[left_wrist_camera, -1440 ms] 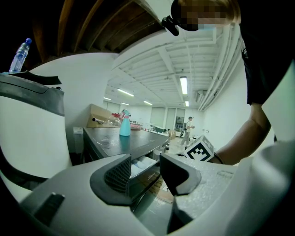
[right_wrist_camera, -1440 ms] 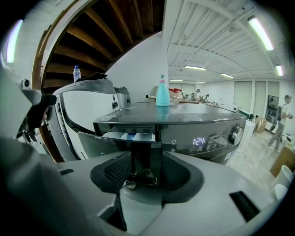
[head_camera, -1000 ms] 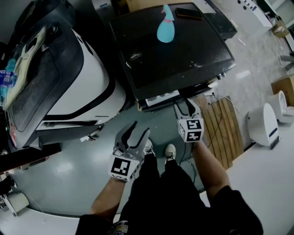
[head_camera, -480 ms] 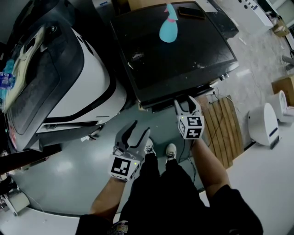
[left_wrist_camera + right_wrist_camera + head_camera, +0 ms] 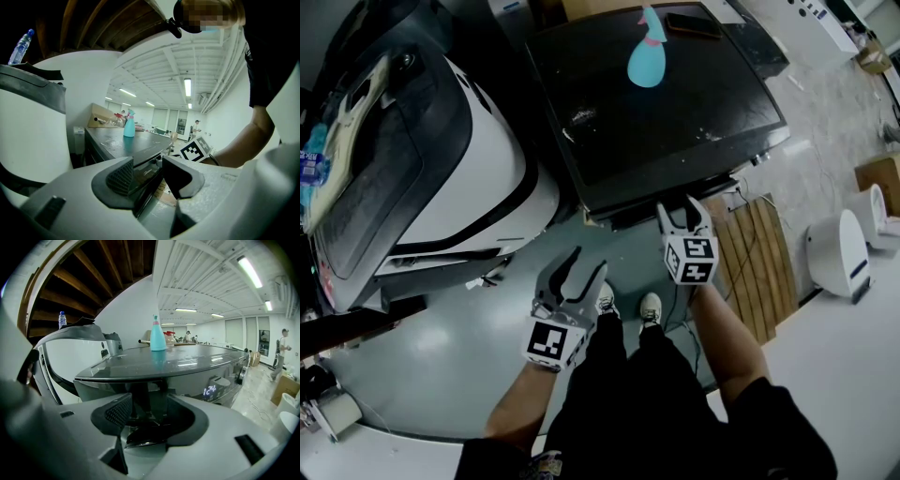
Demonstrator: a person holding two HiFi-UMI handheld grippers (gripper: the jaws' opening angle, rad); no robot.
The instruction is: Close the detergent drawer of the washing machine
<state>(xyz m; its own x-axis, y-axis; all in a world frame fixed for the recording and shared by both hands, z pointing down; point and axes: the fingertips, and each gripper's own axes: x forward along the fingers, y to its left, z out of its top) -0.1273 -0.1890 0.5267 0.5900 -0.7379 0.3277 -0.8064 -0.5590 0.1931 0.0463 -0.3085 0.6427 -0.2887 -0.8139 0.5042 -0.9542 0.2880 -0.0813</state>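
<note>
The dark washing machine (image 5: 656, 103) stands ahead of me, with a teal spray bottle (image 5: 647, 58) on its lid. Its detergent drawer (image 5: 630, 212) is at the left of the front edge and barely sticks out. My right gripper (image 5: 682, 208) is right at that front edge. In the right gripper view its jaws stand apart, open, with the dark drawer front (image 5: 143, 404) just ahead, between them. My left gripper (image 5: 587, 262) hangs lower over the floor, to the left. It is open and holds nothing, and it faces the machine's front (image 5: 126, 143).
A large white and black rounded appliance (image 5: 441, 159) stands close on the left. A wooden pallet (image 5: 759, 262) and a white round device (image 5: 839, 253) lie to the right. A phone (image 5: 692, 26) rests on the lid. The person's shoes (image 5: 647, 307) are on the grey floor below the grippers.
A second ago the drawer stuck out with its white inside showing. It has slid into the machine, and the right gripper has followed it slightly. The left gripper has kept still.
</note>
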